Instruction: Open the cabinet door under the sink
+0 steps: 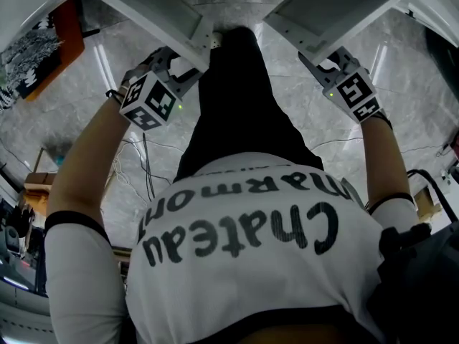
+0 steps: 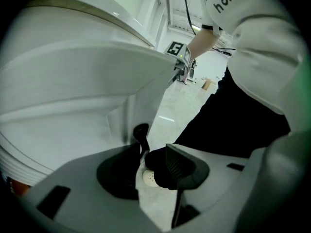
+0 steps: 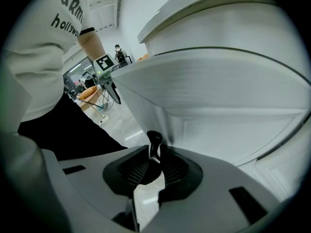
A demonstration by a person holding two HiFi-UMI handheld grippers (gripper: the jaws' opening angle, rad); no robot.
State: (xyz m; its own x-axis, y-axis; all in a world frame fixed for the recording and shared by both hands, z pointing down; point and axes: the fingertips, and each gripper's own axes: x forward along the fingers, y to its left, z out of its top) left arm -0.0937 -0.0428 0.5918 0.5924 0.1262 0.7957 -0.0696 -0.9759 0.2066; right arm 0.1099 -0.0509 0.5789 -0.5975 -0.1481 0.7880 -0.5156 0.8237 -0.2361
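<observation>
"What filled most of the head view?"

"The person (image 1: 244, 242), bent forward in a white lettered shirt and black trousers, above a grey marbled floor (image 1: 86, 142)."

"And the cabinet?"

"Both white doors stood open, swung out toward the person. The left door (image 1: 154, 16) was at the upper left and the right door (image 1: 337, 6) at the upper right, with the trousers between them. In the right gripper view a thick white ledge (image 3: 194, 8) ran above the door."

"Where were the tools?"

"One was at each door's free edge, with an arm reaching out to it. The left gripper (image 2: 150, 155) was at the left door and the right gripper (image 3: 154, 155) at the right door."

"Were they gripping anything?"

"The right one was. Its ribbed jaws were pressed together on the right handle (image 3: 154, 141), a small black knob that stuck up just past their tips."

"And the left?"

"Its jaws were apart, wider than the left handle (image 2: 141, 134). That black knob sat between them, against the jaw on the door side. The other jaw was clear of it."

"Was anything in that gap?"

"A black shoe (image 2: 158, 171) with a pale sole, on the floor beyond."
</observation>
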